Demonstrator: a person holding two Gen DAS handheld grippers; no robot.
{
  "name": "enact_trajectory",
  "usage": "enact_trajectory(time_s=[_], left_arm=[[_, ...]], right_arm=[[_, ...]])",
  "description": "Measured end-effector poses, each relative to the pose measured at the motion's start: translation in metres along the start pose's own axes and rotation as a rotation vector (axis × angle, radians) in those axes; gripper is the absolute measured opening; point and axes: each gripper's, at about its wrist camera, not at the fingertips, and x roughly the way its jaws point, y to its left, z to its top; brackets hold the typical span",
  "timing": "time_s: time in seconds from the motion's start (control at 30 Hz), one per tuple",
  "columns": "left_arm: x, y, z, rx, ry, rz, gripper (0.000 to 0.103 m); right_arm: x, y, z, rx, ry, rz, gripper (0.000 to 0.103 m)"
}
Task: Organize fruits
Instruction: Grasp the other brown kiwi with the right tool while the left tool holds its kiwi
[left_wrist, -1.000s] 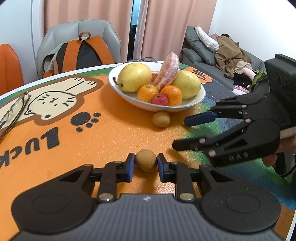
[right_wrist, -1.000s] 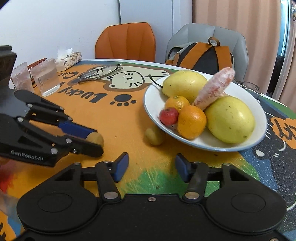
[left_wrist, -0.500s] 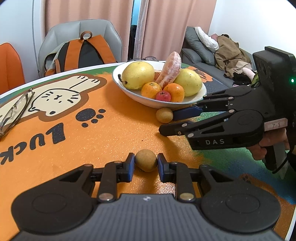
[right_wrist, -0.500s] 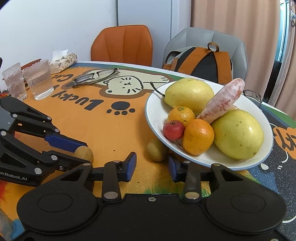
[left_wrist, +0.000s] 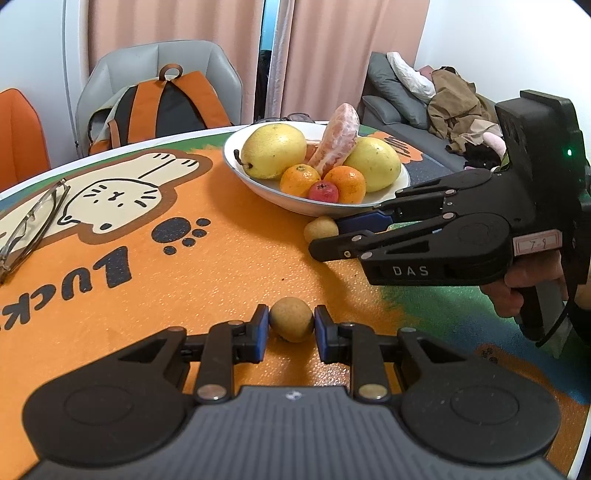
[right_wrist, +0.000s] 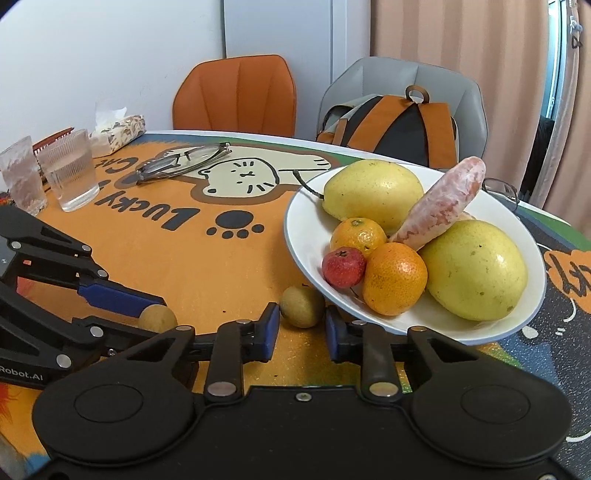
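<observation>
Here the left gripper (left_wrist: 291, 325) is clamped on a small brown fruit (left_wrist: 291, 319), pads pressing both sides, the fruit sitting on the orange mat (left_wrist: 221, 266) nr the table's near edge. That fruit is almost round, so no clear long axis or pointing direction.

The right gripper (right_wrist: 301, 328) is closing w/ a second brown fruit (right_wrist: 302, 306) between its blue pads (right_wrist: 270, 328); a gap shows each side, so not gripped yet. This fruit rests on the mat just beside the white plate (right_wrist: 299, 229), partly under its rim, also near-round.

On the plate: two yellow pears (right_wrist: 373, 194), two tangerines (right_wrist: 394, 283), a small red fruit (right_wrist: 343, 267) and a peeled citrus segment (right_wrist: 439, 203) leaning upright, long axis tilted toward the far edge.

Glasses (right_wrist: 184, 162) and two tumblers (right_wrist: 70, 173) lie toward the table's far left.
</observation>
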Motion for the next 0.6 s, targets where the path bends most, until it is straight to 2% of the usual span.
enact_trajectory(time_s=[0.4, 0.6], left_arm=[[0.002, -0.004, 0.005, 0.01, -0.006, 0.0, 0.025], [0.002, -0.012, 0.011, 0.028, -0.012, -0.006, 0.025]], right_arm=[[-0.026, 0.002, -0.006, -0.061, 0.008, 0.021, 0.024], [-0.035, -0.005, -0.011, -0.075, 0.042, 0.029, 0.025]])
